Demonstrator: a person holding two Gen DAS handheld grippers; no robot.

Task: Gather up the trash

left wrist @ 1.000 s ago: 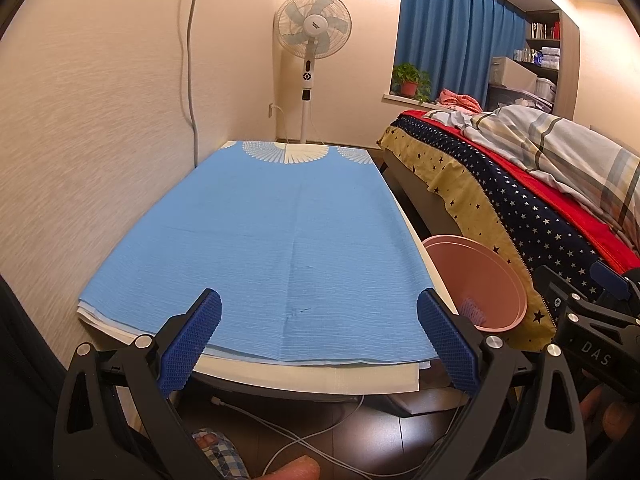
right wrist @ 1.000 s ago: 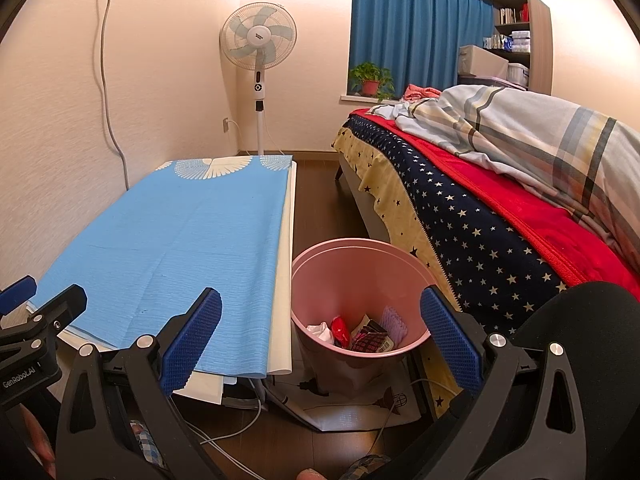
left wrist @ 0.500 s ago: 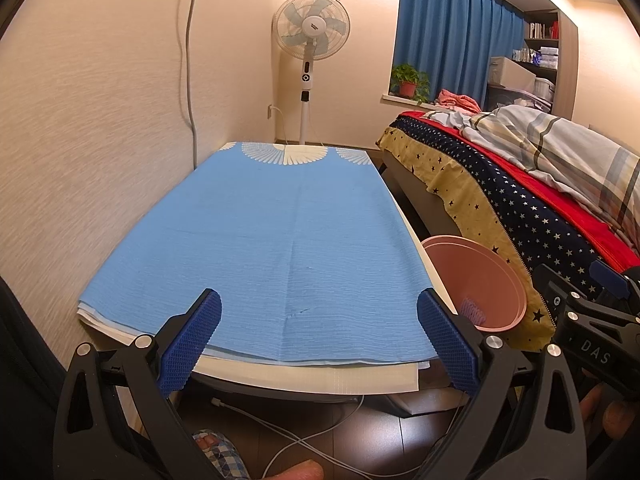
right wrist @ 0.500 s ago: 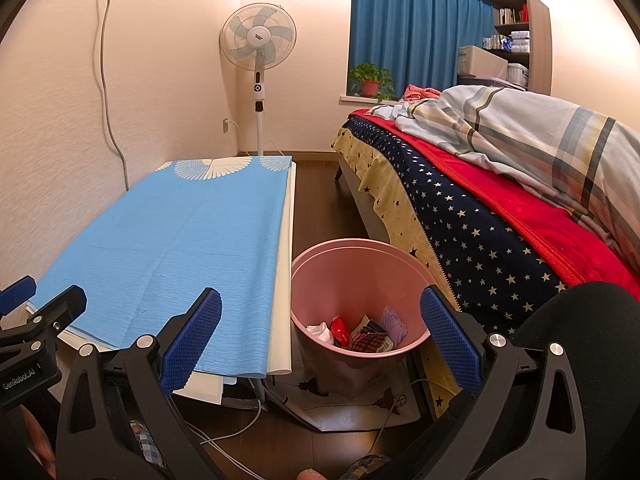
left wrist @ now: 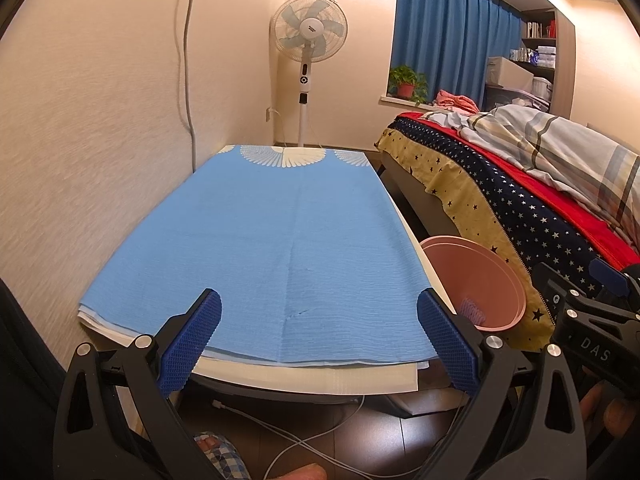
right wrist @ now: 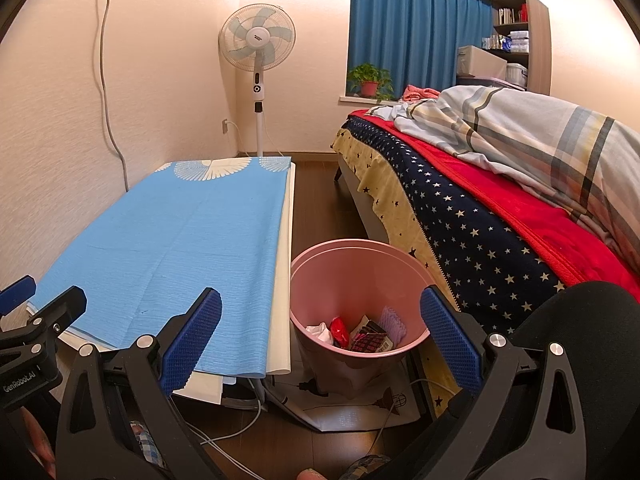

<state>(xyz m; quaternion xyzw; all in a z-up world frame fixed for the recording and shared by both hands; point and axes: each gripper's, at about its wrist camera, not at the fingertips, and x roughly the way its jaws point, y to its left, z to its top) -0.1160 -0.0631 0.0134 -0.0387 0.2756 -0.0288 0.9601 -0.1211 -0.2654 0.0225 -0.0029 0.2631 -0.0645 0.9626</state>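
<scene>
A pink trash bin [right wrist: 356, 264] stands on the floor between the table and the bed; it also shows in the left wrist view [left wrist: 480, 276]. Inside it lie crumpled white paper [right wrist: 320, 330], a red wrapper [right wrist: 340, 328], a dark printed packet [right wrist: 370, 340] and a lilac piece [right wrist: 390, 320]. My right gripper [right wrist: 320, 340] is open and empty, held before the bin. My left gripper [left wrist: 320, 340] is open and empty at the near edge of the blue tablecloth [left wrist: 280, 240]. No trash shows on the cloth.
A bed [right wrist: 500, 208] with star-patterned cover and plaid quilt runs along the right. A standing fan [right wrist: 258, 48] is at the far wall. Cables [left wrist: 304, 444] and a paper bag [right wrist: 352, 404] lie on the dark floor under the table. The wall is close on the left.
</scene>
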